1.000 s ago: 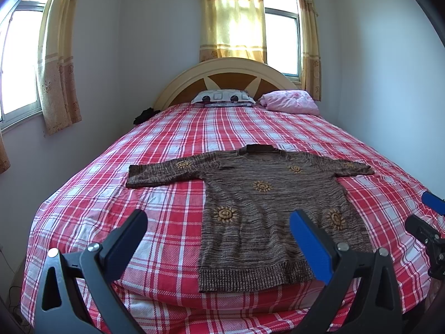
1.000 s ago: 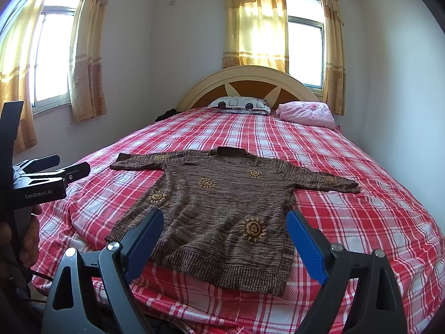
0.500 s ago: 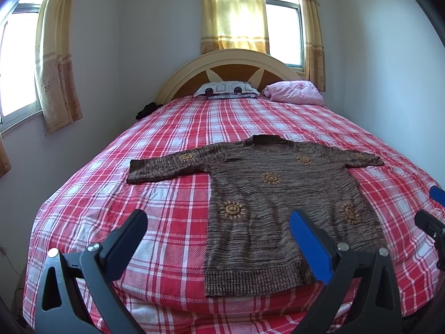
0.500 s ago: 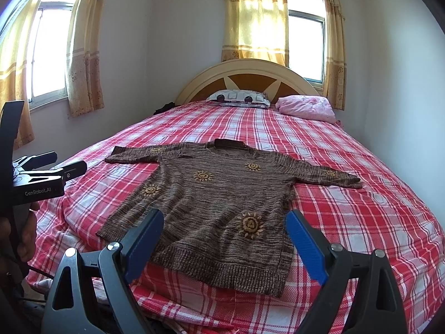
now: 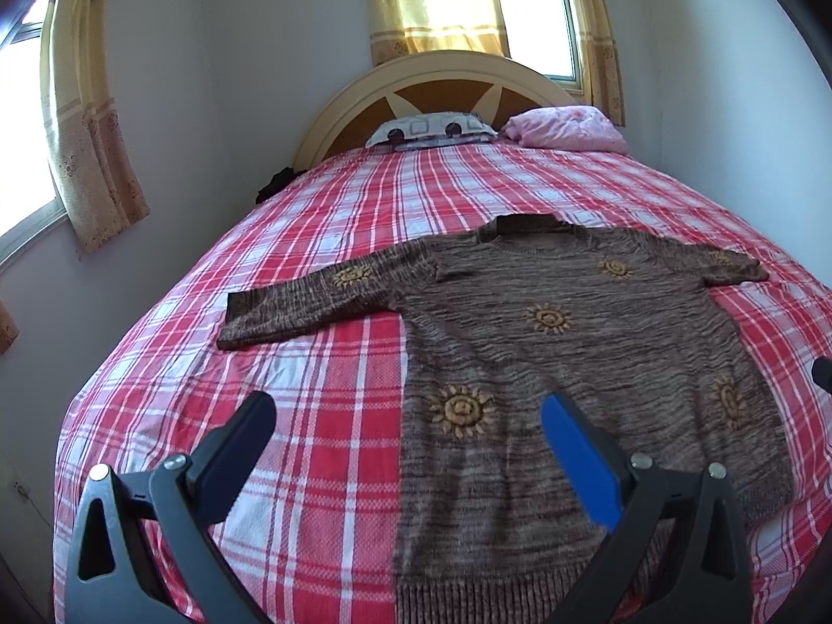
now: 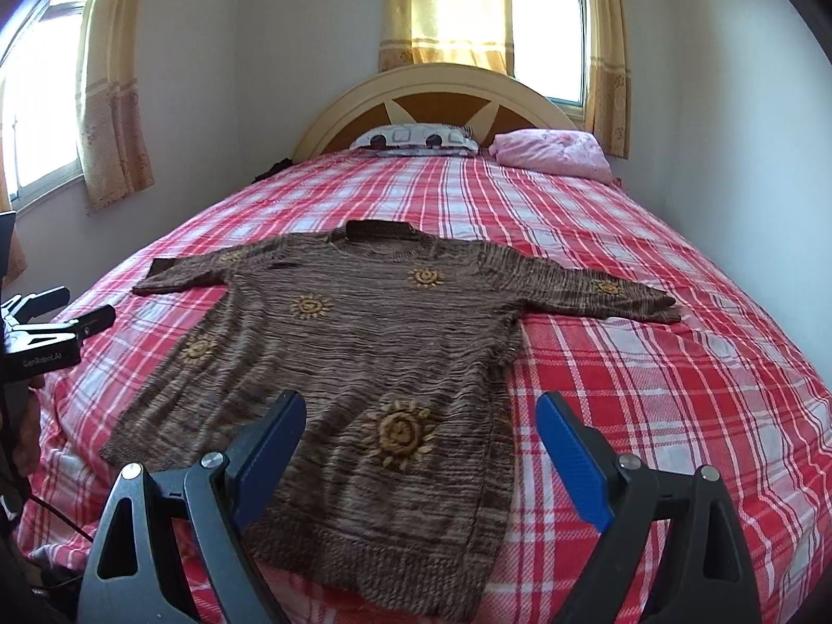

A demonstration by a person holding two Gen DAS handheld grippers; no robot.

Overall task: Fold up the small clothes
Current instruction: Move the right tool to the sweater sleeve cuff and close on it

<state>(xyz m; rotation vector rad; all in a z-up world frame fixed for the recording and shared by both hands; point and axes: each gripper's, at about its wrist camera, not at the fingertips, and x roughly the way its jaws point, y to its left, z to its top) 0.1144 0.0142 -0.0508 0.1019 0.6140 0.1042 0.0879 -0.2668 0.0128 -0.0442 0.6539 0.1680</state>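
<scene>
I have dropped both wide-open grippers, left (image 5: 408, 439) and right (image 6: 421, 437), closer to the flat sweater (image 5: 572, 343); folding can start.

Big bed (image 6: 650, 239) with a red plaid sheet. Brown knit sweater (image 6: 364, 343) lies flat at the near end, sleeves spread; patterned pillow (image 6: 416, 138) and pink pillow (image 6: 551, 151) at the far end.

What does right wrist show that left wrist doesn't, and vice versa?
Only right wrist: the left tool's body with printed lettering and part of the hand holding it, at the frame's left edge.
Only left wrist: just a dark sliver of the right tool at the right edge.
Both: the brown sweater lying flat and unfolded on the plaid bed, two pillows at the headboard, and each view's own tool open and empty.
</scene>
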